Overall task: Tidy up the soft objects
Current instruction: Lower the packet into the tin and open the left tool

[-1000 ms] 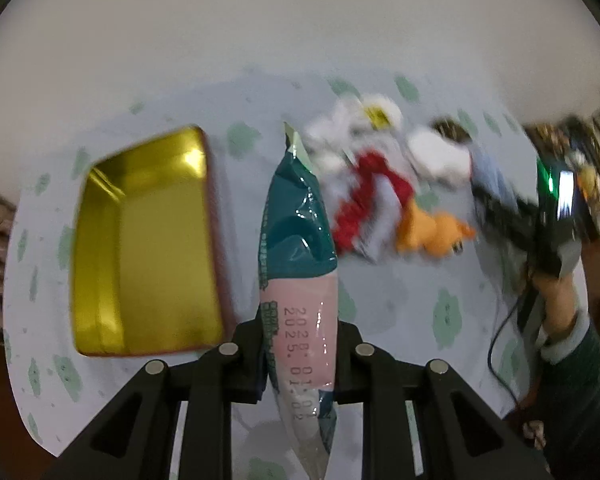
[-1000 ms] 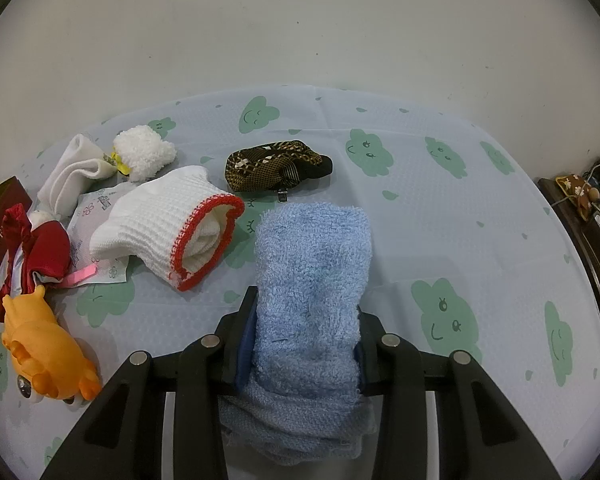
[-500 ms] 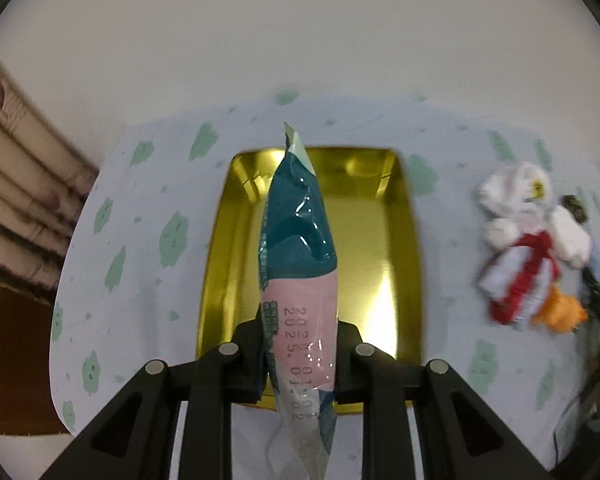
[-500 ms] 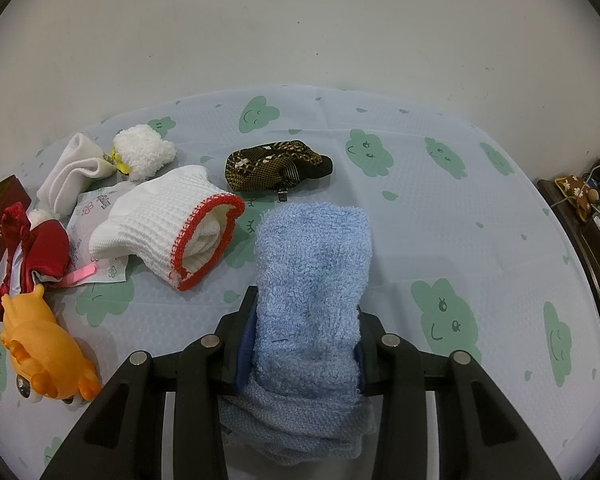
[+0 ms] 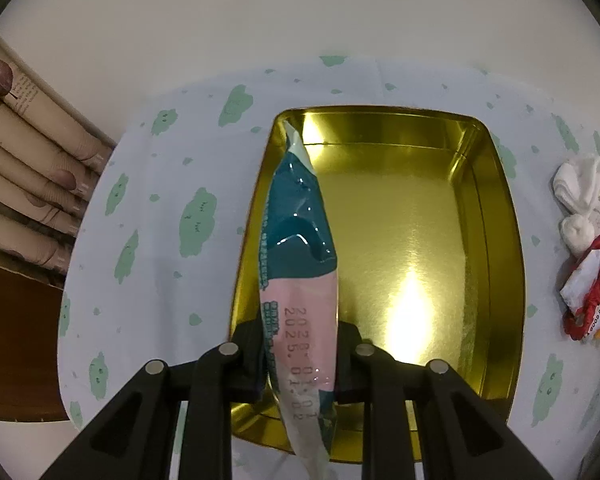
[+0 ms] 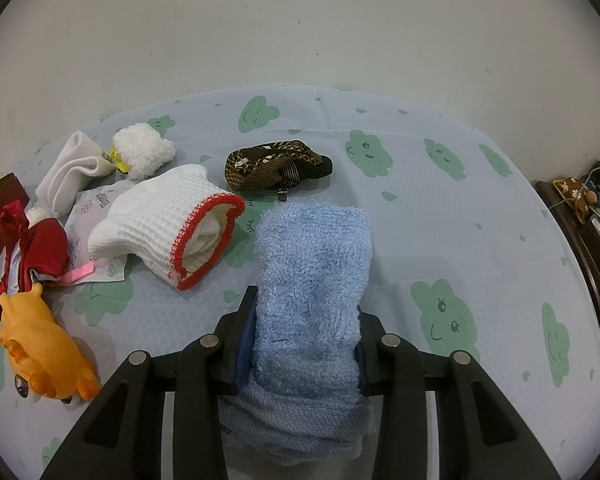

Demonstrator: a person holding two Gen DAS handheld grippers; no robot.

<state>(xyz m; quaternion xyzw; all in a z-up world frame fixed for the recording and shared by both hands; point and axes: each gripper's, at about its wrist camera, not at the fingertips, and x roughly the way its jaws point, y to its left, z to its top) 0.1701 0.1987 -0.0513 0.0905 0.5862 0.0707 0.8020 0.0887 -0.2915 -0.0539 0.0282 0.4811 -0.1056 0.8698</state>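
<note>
Between the black jaws of the left gripper (image 5: 300, 356): packet (image 5: 300, 264), teal above, pink below, dark printed date digits. Beyond those jaws: tin tray (image 5: 496, 216), glossy gold inside. Tabletop (image 5: 160, 280) cover: pale blue with green smiling cloud motifs. Between the black jaws of the right gripper (image 6: 306, 336): towel (image 6: 312, 280), light blue terry. Left of those jaws: white waffle cloth (image 6: 156, 220) edged in red; orange toy (image 6: 40, 356). Beyond them: pouch (image 6: 276, 164), brown and black geometric pattern.

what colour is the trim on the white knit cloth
Red, along the open edge of the white knit cloth; clearest in the right wrist view.
</note>
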